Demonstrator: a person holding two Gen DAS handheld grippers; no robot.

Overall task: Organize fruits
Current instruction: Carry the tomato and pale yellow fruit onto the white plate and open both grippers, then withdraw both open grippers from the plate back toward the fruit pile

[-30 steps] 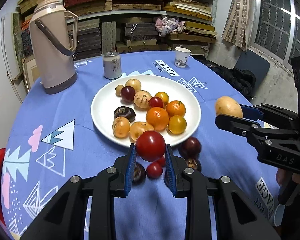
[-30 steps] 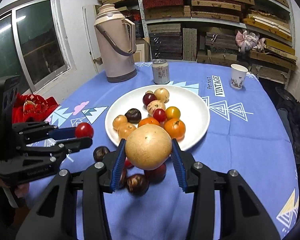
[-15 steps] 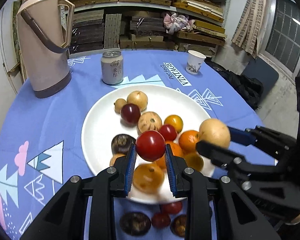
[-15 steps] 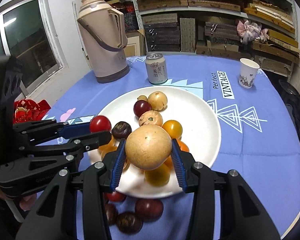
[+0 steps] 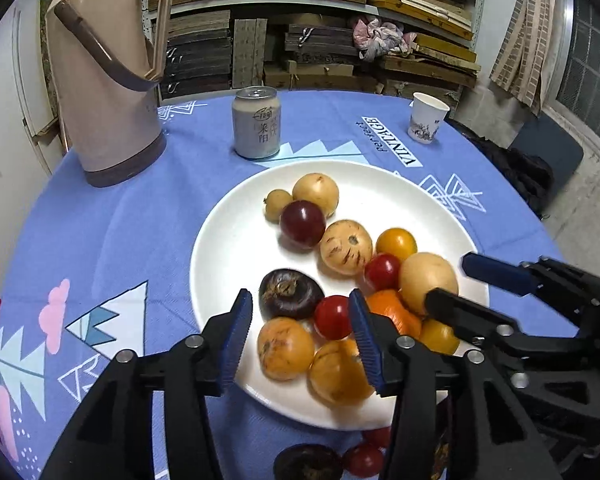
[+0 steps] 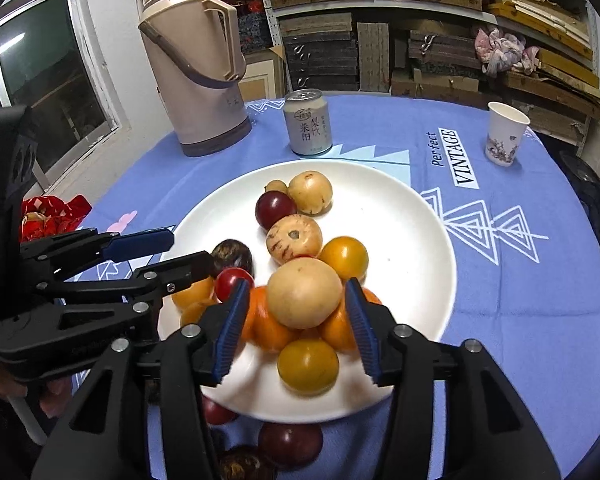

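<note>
A white plate [image 5: 228,240] [image 6: 412,240] holds a pile of several orange, yellow, red and dark fruits. My left gripper [image 5: 302,340] hovers over the plate's near edge, its jaws opening. A small red tomato [image 5: 332,317] [image 6: 232,284] lies on the pile between them, close to the right pad and far from the left one. My right gripper [image 6: 296,332] is over the pile too, jaws opening. A pale round fruit [image 6: 304,294] [image 5: 428,282] rests on the oranges between its pads, with a narrow gap on each side. Each gripper shows in the other's view.
A tan thermos [image 5: 104,80], a drink can [image 5: 257,124] and a paper cup [image 5: 426,122] stand behind the plate on the blue cloth. Several dark and red fruits [image 6: 290,444] lie loose in front of the plate. A red bag [image 6: 52,216] sits at the left table edge.
Both grippers moved forward from the loose fruits to above the plate. Their jaws then spread, and the tomato and the pale fruit now rest on the pile.
</note>
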